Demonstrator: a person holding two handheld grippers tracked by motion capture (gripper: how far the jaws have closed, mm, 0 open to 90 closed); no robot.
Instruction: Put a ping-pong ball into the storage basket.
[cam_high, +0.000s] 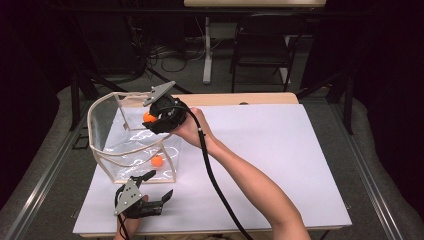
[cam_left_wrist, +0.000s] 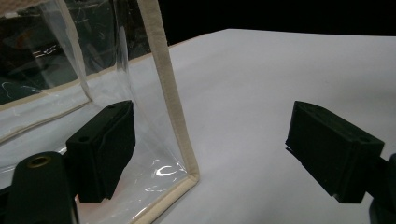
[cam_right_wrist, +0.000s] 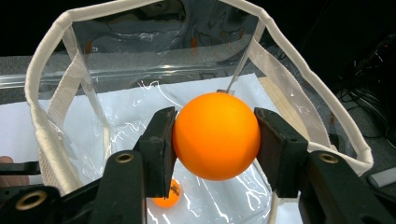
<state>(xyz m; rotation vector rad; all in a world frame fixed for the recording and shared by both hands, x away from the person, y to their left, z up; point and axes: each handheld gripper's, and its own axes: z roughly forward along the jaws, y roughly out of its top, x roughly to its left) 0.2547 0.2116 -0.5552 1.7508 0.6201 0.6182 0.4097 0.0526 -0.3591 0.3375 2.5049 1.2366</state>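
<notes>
clear glossy plastic bag (cam_right_wrist: 299, 79), matt ball (cam_right_wrist: 216, 136)

The setting is identified as a lab or recording studio rather than a home. The desk (cam_high: 260, 150) is covered by a plain white sheet and is framed by metal rails (cam_high: 45, 172) along its sides. Black curtains (cam_high: 30, 60) are hung on both sides, so the surroundings are kept dark. Behind the desk, loose cables (cam_high: 170, 57) are seen on a grey carpet floor (cam_high: 260, 82), beside a folding chair (cam_high: 262, 47) and the white leg of a second table (cam_high: 207, 50).
</notes>
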